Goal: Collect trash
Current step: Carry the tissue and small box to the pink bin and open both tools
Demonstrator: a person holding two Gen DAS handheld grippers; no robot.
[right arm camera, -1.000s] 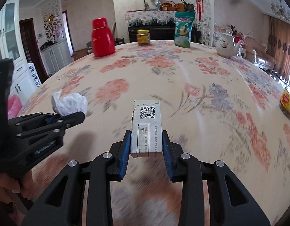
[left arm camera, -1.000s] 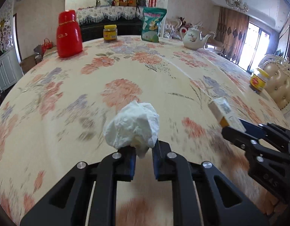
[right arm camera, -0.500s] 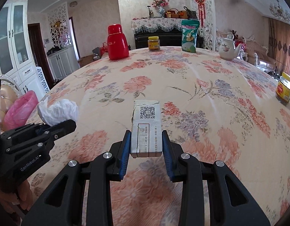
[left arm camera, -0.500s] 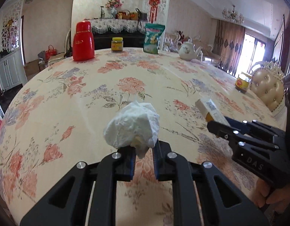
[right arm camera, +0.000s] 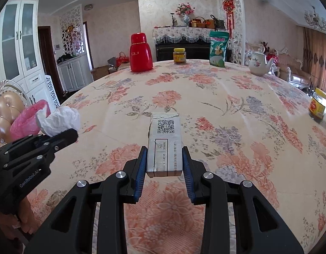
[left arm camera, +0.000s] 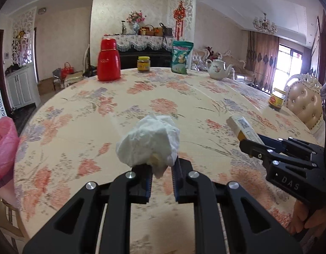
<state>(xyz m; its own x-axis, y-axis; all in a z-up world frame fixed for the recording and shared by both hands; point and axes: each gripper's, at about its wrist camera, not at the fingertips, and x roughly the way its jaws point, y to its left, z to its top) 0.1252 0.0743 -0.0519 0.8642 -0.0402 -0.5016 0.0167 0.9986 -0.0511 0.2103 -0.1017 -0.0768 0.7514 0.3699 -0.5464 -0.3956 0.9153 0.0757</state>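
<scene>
The left gripper [left arm camera: 162,175] is clamped tight on a crumpled white tissue [left arm camera: 149,142], which bulges out above and ahead of its fingertips, lifted clear of the floral tablecloth [left arm camera: 82,131] below. Just to its right, the right gripper [right arm camera: 164,165] pinches a small grey carton [right arm camera: 164,141] between its blue pads, jaws partly apart at the carton's width; the carton sticks forward past the fingertips, QR code facing up, also held above the cloth. A hand [left arm camera: 307,220] grips the right tool's handle at the lower right of the left view.

Off to the left of the left gripper, beyond the table edge, sits a pink bag [left arm camera: 3,146]; from the right view it lies just behind the tissue, beside a padded chair [right arm camera: 6,108].

Further right of the right gripper, a yellow-lidded jar [right arm camera: 318,106] stands near the table edge. Far ahead of both tools, along the far rim, stand a red thermos [right arm camera: 140,53], another jar [right arm camera: 179,56], a green snack bag [right arm camera: 218,48] and a white teapot [right arm camera: 259,63].
</scene>
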